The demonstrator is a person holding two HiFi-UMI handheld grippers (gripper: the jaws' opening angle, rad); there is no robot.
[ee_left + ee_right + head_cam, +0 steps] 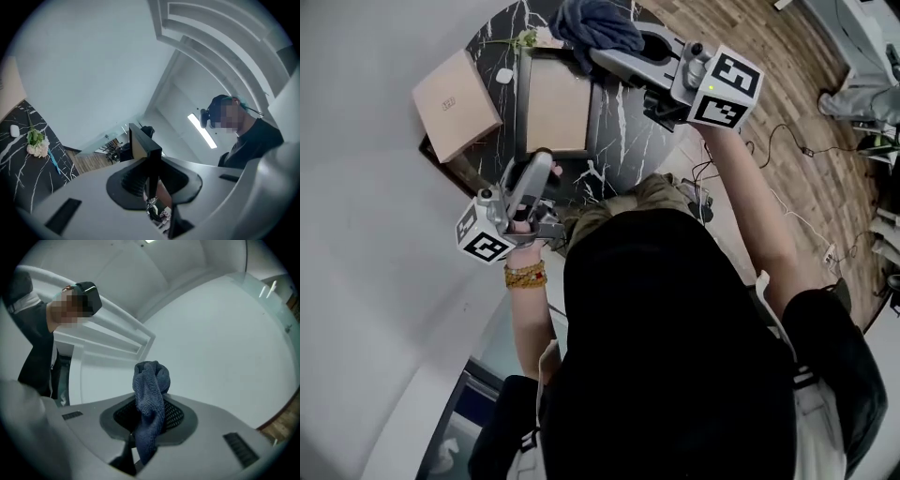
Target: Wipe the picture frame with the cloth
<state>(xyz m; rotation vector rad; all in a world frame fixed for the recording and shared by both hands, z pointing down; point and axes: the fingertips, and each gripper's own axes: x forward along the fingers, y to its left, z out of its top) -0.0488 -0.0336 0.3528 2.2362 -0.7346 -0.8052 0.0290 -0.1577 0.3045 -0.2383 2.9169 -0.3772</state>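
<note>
Clamping the picture frame by its near edge, the left tool holds it over the black marble desk. The right tool is clenched on the blue cloth, which is bunched at the frame's far corner; whether they touch, I can't tell. A tan box lies left of the frame.

Tan box crowds the marble table's left edge (flower at the far edge). Picture frame covers its middle; right side open.
</note>
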